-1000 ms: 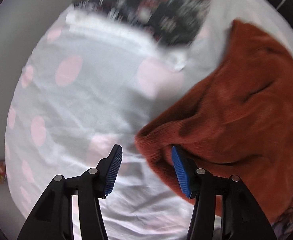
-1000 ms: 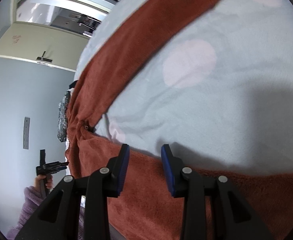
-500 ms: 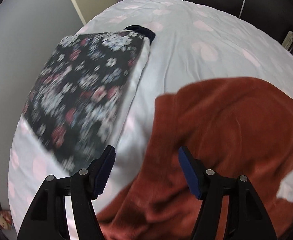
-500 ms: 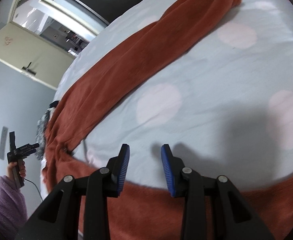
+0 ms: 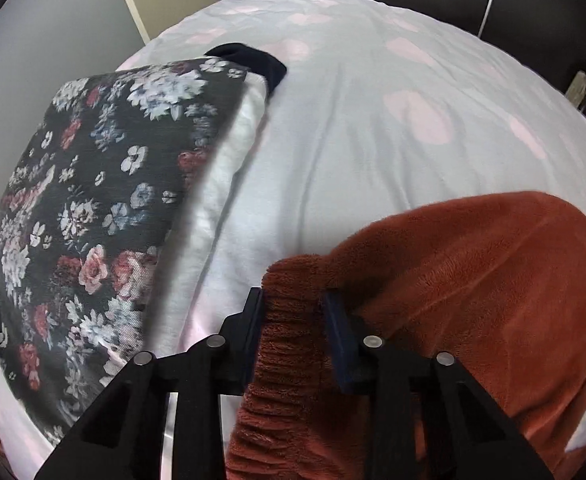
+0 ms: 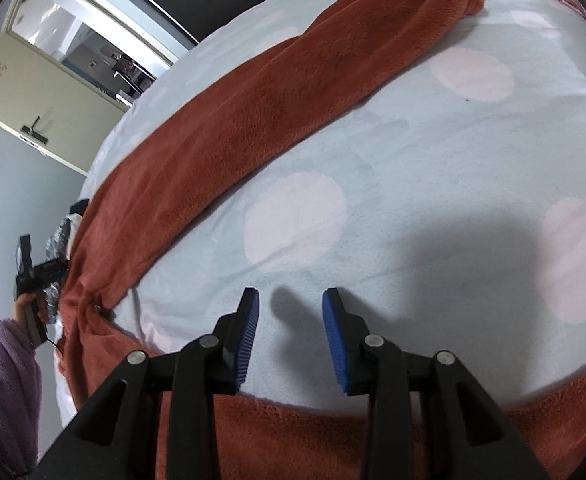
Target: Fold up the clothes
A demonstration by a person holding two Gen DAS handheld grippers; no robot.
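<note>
Your left tongs (image 5: 293, 316) pinch the rust fleece garment's (image 5: 473, 300) ribbed edge, probably a cuff; your right tongs (image 6: 291, 320) hang spread over the bed (image 6: 413, 168).

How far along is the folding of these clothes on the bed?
Done: a floral garment lies folded at the bed's edge atop something white. In hand: the left gripper pinches the ribbed waistband of the rust fleece trousers; the right gripper hovers open above the sheet. Left: the trousers lie spread, one leg stretched out, unfolded.
</note>
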